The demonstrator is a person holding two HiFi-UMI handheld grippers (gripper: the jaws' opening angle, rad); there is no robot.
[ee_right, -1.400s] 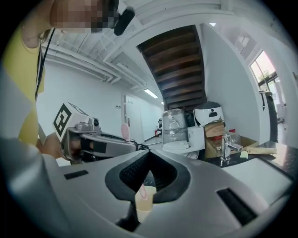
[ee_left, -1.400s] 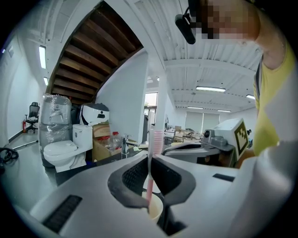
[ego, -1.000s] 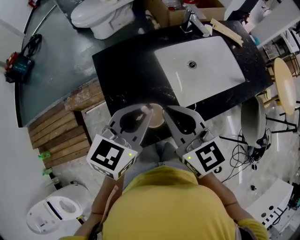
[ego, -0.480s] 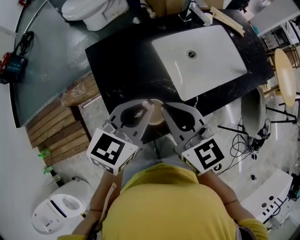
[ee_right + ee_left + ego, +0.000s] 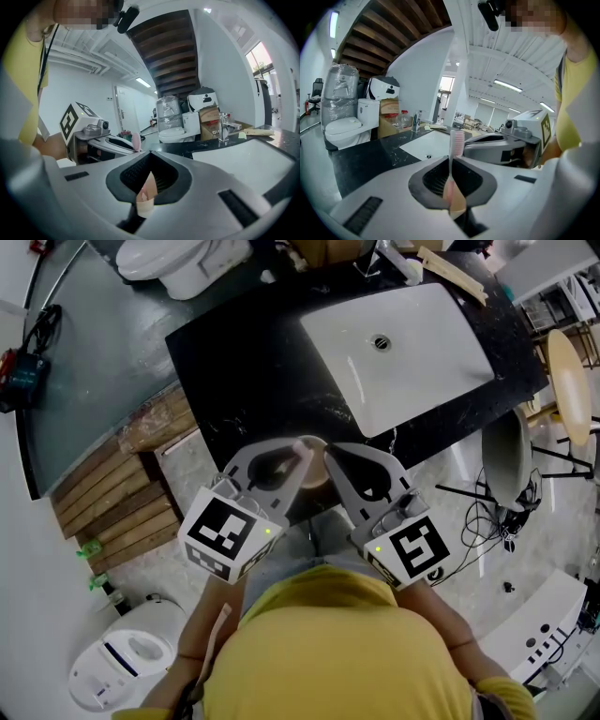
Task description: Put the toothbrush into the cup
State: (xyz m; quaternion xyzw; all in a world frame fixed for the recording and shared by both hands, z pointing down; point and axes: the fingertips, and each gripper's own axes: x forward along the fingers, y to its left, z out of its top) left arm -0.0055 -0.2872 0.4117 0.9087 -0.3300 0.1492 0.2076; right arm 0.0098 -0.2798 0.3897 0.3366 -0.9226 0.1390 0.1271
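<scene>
The left gripper (image 5: 300,454) and the right gripper (image 5: 327,454) are held side by side, close in front of the person's yellow shirt (image 5: 328,652). Both are tipped slightly downward, with their tips nearly meeting. The left gripper is clamped on the toothbrush (image 5: 456,143), which is held upright with its pink bristle head above the jaws. The right gripper's jaws are drawn together at the tips, and nothing is seen pinched there. The tan cup (image 5: 314,476) is seen just below and between the two grippers' tips, at the near edge of the black counter (image 5: 244,381). Ahead of the grippers a white sink (image 5: 403,343) is set into the counter, with a faucet (image 5: 223,126) beyond it. A toilet (image 5: 178,259) stands ahead and to the left, and wooden slats (image 5: 112,507) lie left of the left gripper. A black-and-white square marker is carried on each gripper's cube (image 5: 225,538).
</scene>
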